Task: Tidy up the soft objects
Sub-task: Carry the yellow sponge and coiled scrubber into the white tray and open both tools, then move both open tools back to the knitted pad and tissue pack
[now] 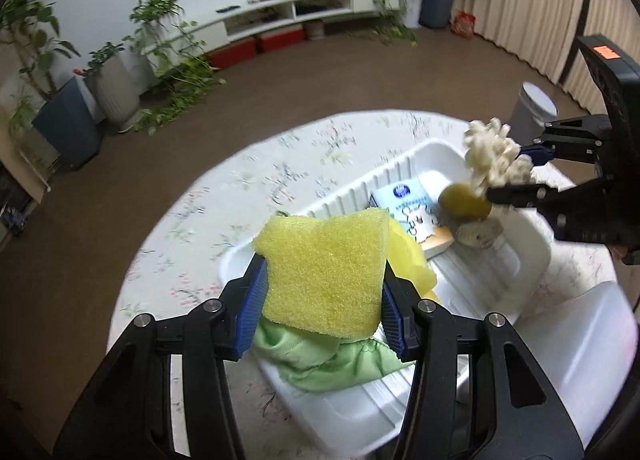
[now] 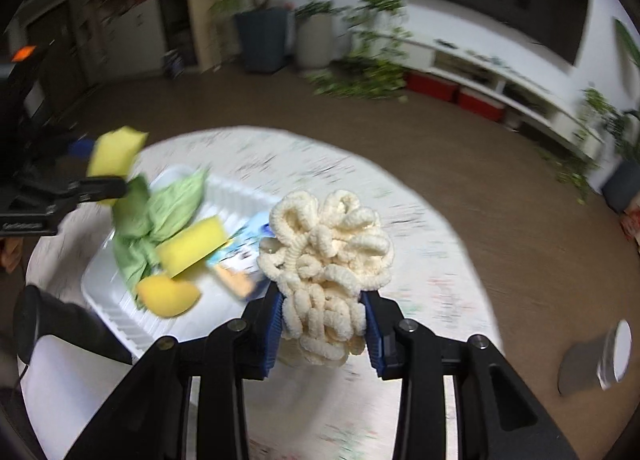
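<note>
My left gripper (image 1: 322,292) is shut on a yellow sponge (image 1: 324,272) and holds it above the white tray (image 1: 400,175); it also shows in the right wrist view (image 2: 116,151). My right gripper (image 2: 324,328) is shut on a cream chenille mitt (image 2: 332,256), held above the table; it shows in the left wrist view (image 1: 496,155). In the tray lie a green cloth (image 2: 160,215), a second yellow sponge (image 2: 192,246), a yellow-green round soft item (image 2: 166,294), a blue-white tissue pack (image 1: 408,207) and an orange-edged pad (image 2: 234,280).
The tray sits on a round table with a floral cloth (image 1: 280,175). A translucent plastic lid or box (image 1: 580,352) lies to the right of the tray. A grey bin (image 2: 596,360) stands on the floor. Potted plants (image 1: 64,99) and a TV bench (image 1: 288,15) line the walls.
</note>
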Tool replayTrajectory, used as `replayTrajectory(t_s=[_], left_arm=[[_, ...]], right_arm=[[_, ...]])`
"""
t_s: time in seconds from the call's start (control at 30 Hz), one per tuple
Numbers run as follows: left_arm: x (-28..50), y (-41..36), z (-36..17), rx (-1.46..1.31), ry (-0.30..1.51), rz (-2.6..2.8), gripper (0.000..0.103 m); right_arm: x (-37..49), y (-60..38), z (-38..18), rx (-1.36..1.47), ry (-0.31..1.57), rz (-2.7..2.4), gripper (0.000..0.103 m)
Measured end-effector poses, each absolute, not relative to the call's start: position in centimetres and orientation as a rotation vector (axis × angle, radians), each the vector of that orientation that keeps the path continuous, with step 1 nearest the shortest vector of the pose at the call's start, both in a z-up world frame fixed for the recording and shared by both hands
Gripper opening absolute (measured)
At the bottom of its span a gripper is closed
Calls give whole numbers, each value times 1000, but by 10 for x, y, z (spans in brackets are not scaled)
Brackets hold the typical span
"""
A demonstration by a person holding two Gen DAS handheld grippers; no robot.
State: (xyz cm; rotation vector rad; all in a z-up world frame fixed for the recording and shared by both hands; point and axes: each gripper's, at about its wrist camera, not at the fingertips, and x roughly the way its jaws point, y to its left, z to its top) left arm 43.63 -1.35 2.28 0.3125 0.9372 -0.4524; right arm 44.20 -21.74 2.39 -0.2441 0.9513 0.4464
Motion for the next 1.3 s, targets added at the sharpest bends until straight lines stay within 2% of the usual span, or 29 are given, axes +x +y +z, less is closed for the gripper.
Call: replayTrajectory(t_s=[0.27,0.47,0.53,0.6,0.63,0.7,0.93,1.03,1.2,1.3], left_arm=[[441,-26,2,330,959,-479,50],[443,-29,-5,331,965,-475,56],[443,-29,-4,324,966,-466,59],[442,-29,-4,326,967,-463,68],[442,-29,-4,329,964,-463,72],[441,-27,-2,330,956,-461,77],[430,-13,20,277,896,-452,90],[419,-2,33,246,857,-441,92],[384,27,61,147,781,-417,94],[348,40,66,100,753,-412,98]], right_arm=[[438,-198,-2,-291,990,524,39],[437,-199,-8,-308,996,551,43],[438,-199,-7,-309,995,553,47],[439,-198,-7,-308,997,565,58],[439,-198,-7,-307,995,569,60],[437,-197,-6,-304,988,576,71],[432,-209,8,-272,953,565,83],[428,-226,16,-238,934,550,88],[412,-265,32,-142,902,502,103],[394,-293,40,-57,881,467,103]])
